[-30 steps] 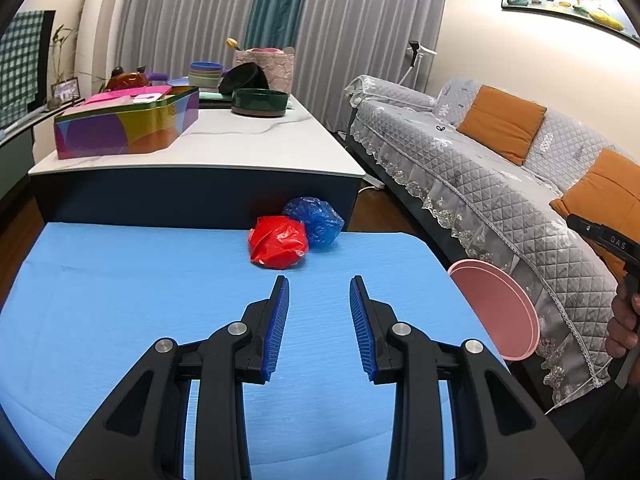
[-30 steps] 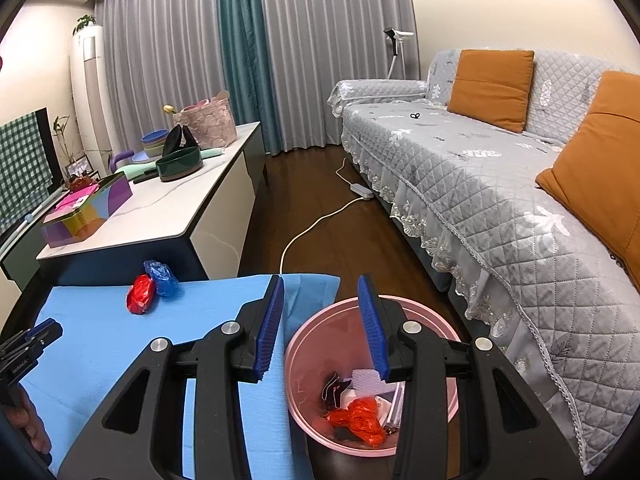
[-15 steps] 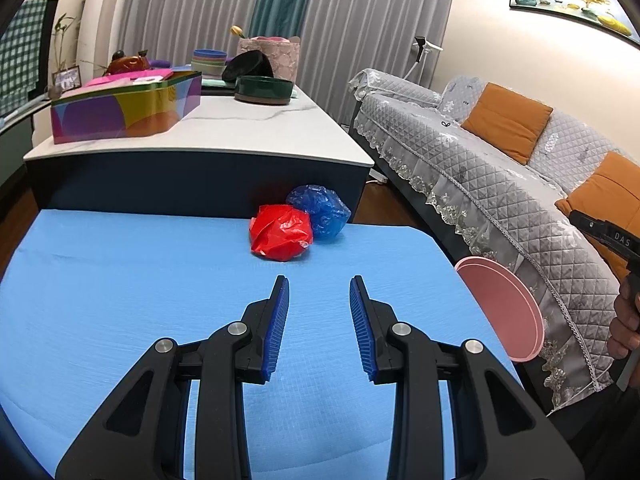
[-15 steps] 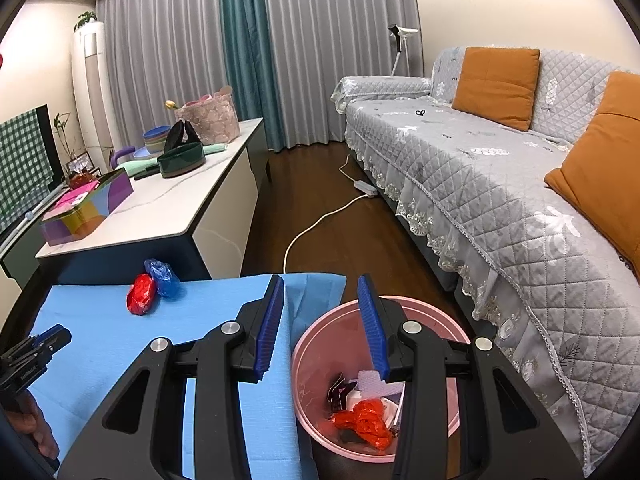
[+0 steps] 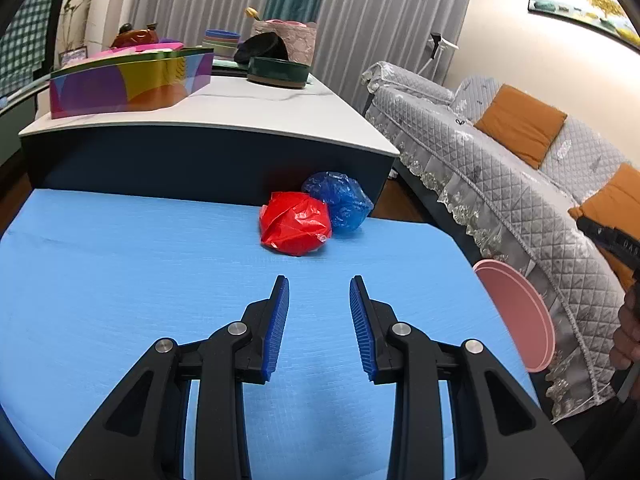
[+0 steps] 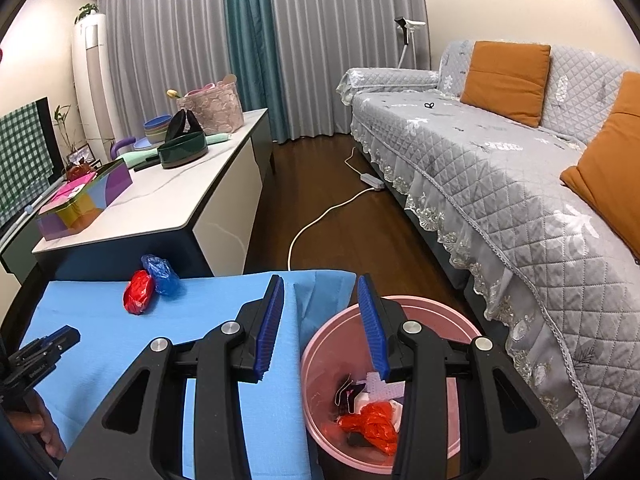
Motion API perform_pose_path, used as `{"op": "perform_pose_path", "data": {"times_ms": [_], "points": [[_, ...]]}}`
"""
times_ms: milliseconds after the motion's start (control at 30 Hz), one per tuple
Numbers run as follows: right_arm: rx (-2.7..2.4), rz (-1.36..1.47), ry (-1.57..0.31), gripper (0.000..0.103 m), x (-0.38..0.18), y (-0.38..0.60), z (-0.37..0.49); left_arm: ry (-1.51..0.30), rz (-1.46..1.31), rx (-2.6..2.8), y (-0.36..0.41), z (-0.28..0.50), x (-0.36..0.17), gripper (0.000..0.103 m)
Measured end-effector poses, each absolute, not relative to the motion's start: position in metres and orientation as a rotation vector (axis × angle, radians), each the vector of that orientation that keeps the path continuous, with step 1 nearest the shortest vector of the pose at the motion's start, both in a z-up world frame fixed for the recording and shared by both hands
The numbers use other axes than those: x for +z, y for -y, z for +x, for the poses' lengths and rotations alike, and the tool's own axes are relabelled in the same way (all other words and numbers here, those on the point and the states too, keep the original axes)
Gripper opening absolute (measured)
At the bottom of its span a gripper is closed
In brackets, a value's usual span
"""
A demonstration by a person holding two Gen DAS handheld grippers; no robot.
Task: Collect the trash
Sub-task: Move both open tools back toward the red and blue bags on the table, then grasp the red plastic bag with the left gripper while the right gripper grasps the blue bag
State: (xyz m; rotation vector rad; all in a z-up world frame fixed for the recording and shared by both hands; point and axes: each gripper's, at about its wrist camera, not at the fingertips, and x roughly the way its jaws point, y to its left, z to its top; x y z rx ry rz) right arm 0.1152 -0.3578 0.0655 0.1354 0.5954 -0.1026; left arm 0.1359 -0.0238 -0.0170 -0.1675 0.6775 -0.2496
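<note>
Left hand-held gripper (image 5: 319,292): jaws parted, nothing between the blue pads, poised above the blue-covered table (image 5: 120,280). Ahead of it, near the table's far edge, a crumpled red plastic bag (image 5: 295,224) lies touching a crumpled blue plastic bag (image 5: 339,198). Right hand-held gripper (image 6: 320,292): jaws likewise parted and empty, held over the table's right edge and the pink bin (image 6: 440,312), which stands just beside the table and contains red plastic and other scraps.
</note>
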Motion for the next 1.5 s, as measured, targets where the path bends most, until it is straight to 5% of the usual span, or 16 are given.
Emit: {"op": "perform_pose_path", "data": {"times_ms": [867, 1100, 1300, 1500], "points": [[0.05, 0.272, -0.604, 0.04, 0.029, 0.324, 0.169, -0.655, -0.137, -0.181, 0.01, 0.176, -0.033, 0.032], [0.161, 0.268, -0.628, 0.04, 0.016, 0.285, 0.194, -0.645, -0.178, -0.16, 0.008, 0.205, -0.031, 0.05], [0.25, 0.313, -0.659, 0.04, 0.002, 0.256, 0.228, -0.71, -0.185, -0.15, 0.011, 0.242, -0.043, 0.051], [0.333, 0.316, -0.702, 0.057, -0.015, 0.22, 0.265, -0.754, -0.284, -0.163, -0.002, 0.262, -0.053, 0.052]]}}
